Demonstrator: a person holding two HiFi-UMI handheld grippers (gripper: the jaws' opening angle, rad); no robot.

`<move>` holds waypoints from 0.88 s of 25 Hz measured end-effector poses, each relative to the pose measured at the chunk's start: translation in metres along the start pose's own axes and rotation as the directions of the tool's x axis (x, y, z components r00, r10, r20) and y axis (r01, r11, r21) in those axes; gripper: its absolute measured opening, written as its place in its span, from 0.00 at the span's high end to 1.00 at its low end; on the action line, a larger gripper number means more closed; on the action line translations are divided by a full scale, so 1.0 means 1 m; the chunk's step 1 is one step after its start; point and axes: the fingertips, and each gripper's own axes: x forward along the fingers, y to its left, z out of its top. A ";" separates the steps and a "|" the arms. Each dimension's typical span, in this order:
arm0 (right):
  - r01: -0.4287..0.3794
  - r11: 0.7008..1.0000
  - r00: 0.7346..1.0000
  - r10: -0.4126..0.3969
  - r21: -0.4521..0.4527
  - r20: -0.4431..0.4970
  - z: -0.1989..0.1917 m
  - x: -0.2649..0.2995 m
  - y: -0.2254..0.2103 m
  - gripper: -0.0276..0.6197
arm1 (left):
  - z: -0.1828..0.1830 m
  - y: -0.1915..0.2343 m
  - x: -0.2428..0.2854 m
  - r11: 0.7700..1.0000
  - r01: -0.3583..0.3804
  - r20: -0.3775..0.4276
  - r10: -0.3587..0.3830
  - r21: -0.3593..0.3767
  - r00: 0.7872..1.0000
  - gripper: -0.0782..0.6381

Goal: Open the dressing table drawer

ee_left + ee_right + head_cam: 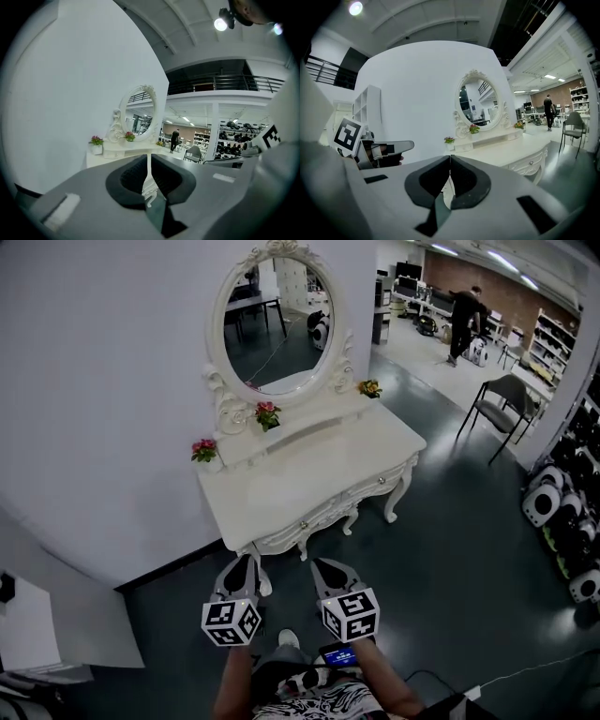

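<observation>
The white dressing table [309, 474] stands against the white wall, with an oval mirror [277, 320] on top. Its front drawer [323, 514] is closed and has a small knob [302, 522]; the knob [530, 163] also shows in the right gripper view. My left gripper [250, 561] and right gripper [319, 565] hover side by side just short of the table's front left corner, touching nothing. Both are shut and hold nothing, as the left gripper [149, 157] and right gripper [450, 157] show in their own views.
Three small flower pots [204, 450] [267, 414] [370, 388] sit on the table's raised back shelf. A grey chair [506, 404] stands to the right, a person [462, 320] walks far behind, racks of equipment [562, 512] line the right wall, and a white cabinet [47, 624] is at lower left.
</observation>
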 end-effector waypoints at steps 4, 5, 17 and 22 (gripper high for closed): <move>-0.022 1.000 1.000 0.022 -0.007 -0.012 0.002 0.017 0.003 0.87 | 0.001 0.018 0.006 0.999 -0.031 -0.013 0.031 -0.006 0.999 0.84; -0.024 1.000 1.000 0.024 -0.008 -0.015 0.002 0.023 0.003 0.86 | 0.000 0.024 0.009 0.999 -0.039 -0.016 0.039 -0.007 0.999 0.84; -0.023 1.000 0.992 0.022 -0.012 -0.128 -0.001 0.178 -0.035 0.82 | -0.022 0.130 0.132 0.997 -0.076 -0.111 0.074 -0.020 0.991 0.85; 0.001 0.999 0.982 -0.007 -0.035 -0.191 0.012 0.265 -0.050 0.82 | -0.021 0.183 0.202 0.998 -0.054 -0.167 0.050 -0.018 0.985 0.85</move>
